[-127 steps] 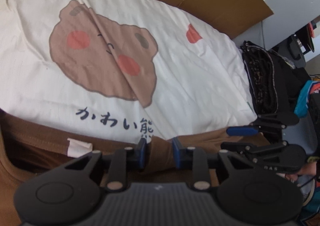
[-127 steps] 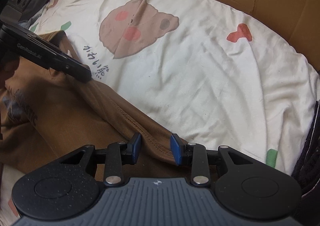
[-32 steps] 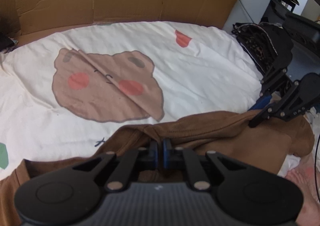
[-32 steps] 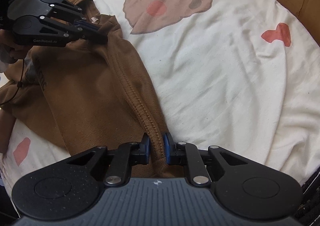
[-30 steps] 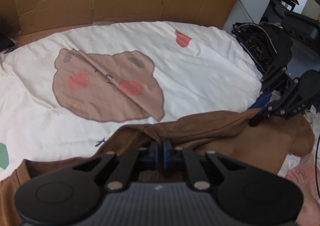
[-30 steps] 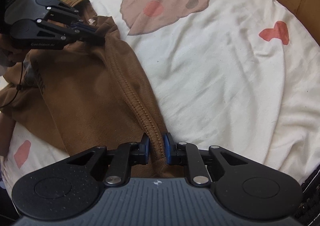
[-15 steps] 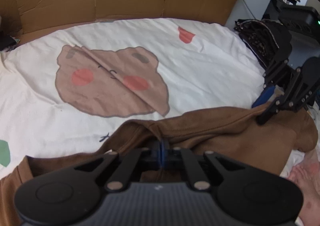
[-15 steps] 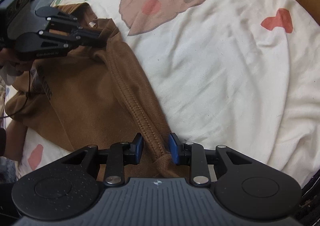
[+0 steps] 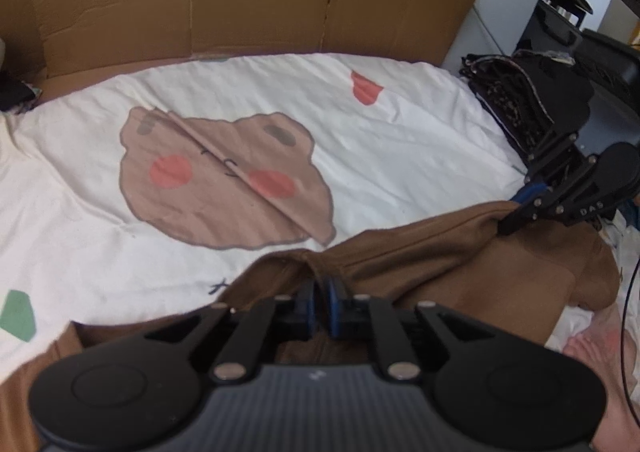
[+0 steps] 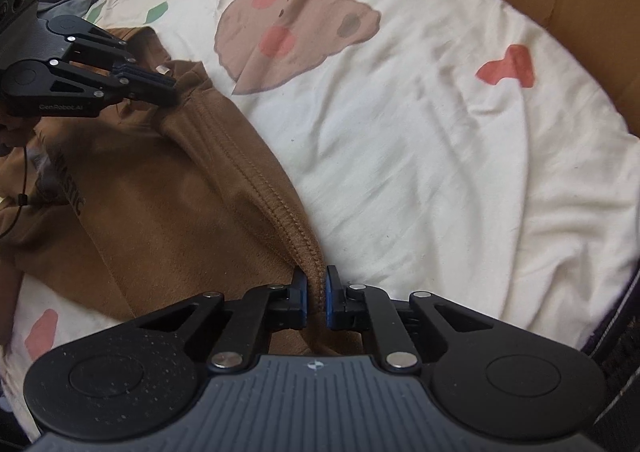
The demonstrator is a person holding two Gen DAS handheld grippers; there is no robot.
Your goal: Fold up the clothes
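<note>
Clamping one brown shirt [image 10: 152, 187] hem: left tongs [image 9: 323, 298] and right tongs [image 10: 314, 298], both pinched tight

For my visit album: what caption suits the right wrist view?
Right tongs and left tongs pinch a brown shirt's hem over a bear-print sheet.

My left wrist camera sat low behind its fingers, close above the brown garment [image 9: 460, 264], and faced across the bear-print sheet [image 9: 420, 155] toward the cardboard wall [image 9: 240, 3]. My right wrist camera looked down along the hem from the other end. Both views shared the sheet, the garment, and each other's gripper.
</note>
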